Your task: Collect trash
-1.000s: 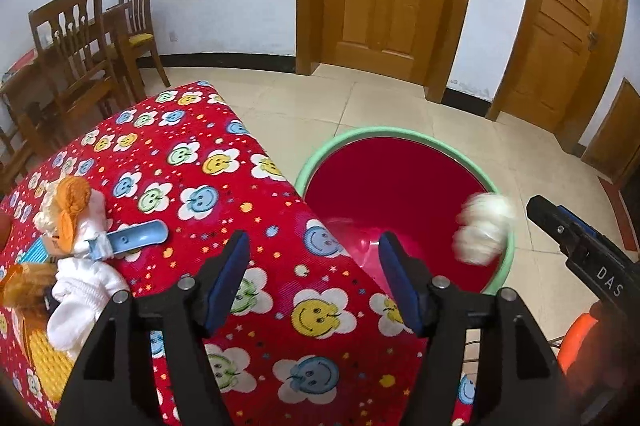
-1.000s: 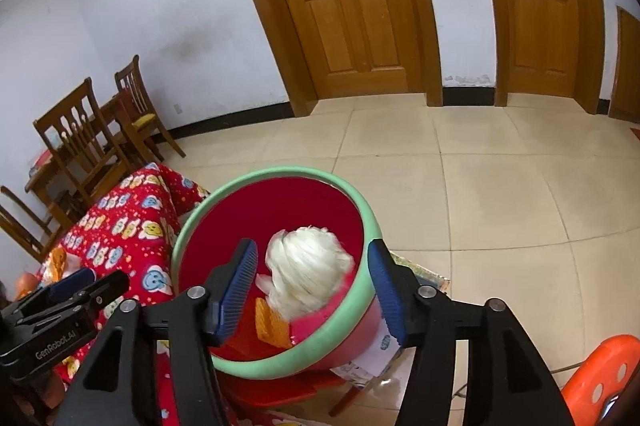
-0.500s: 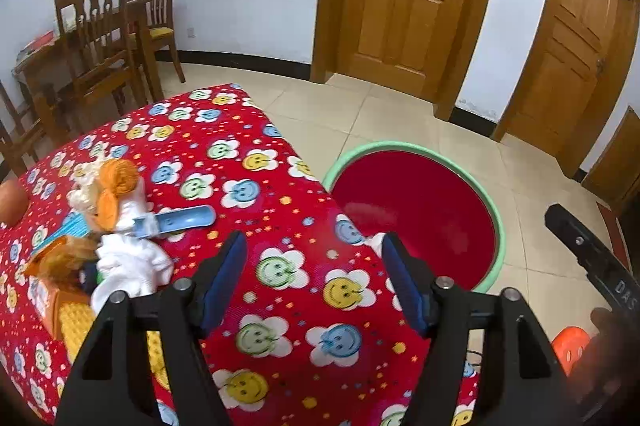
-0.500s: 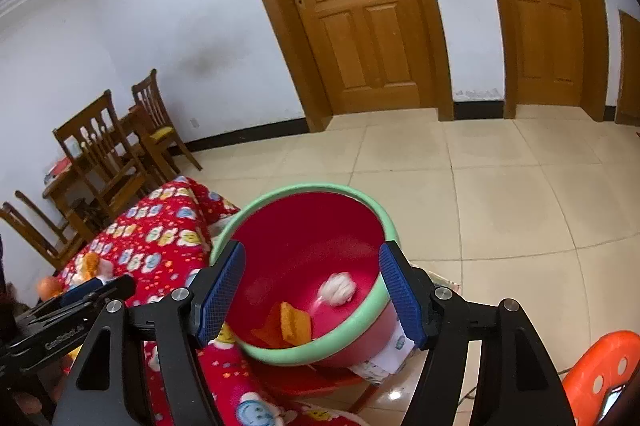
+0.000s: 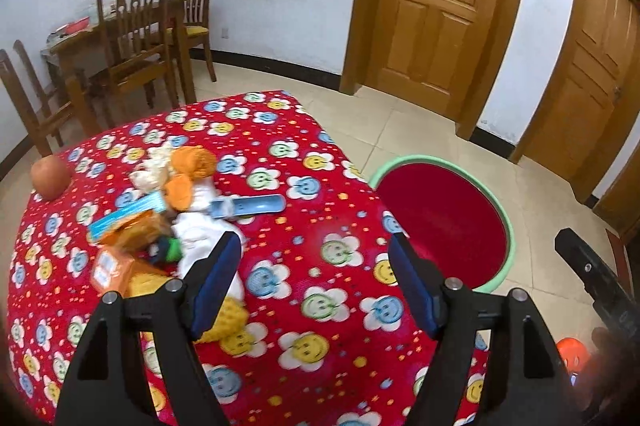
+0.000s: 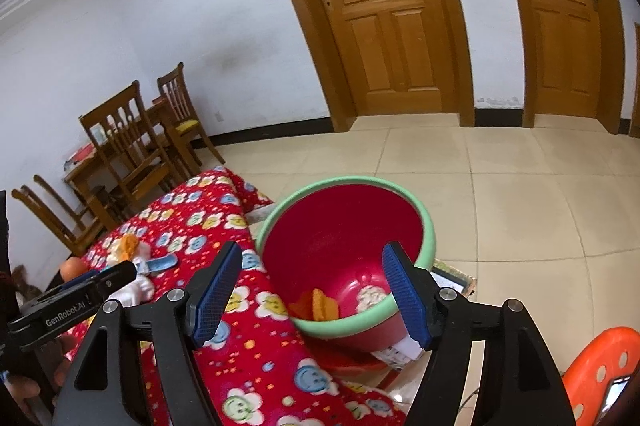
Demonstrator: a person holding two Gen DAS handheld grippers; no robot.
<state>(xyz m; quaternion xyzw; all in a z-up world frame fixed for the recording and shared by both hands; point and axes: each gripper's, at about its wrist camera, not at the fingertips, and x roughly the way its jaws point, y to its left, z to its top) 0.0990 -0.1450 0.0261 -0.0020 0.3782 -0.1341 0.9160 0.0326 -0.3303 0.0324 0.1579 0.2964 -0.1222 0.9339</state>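
Your left tool is spread, empty, low centre over the surface; its finger hides part of the trash pile at left. Your right tool gapes empty over the bin, whose near rim cuts off the scraps inside.

A white-walled room is seen, floored in pale beige tiles and edged by a dark skirting board. Two panelled wooden doors are set in the far wall. Wooden chairs are grouped around a small wooden table at left.
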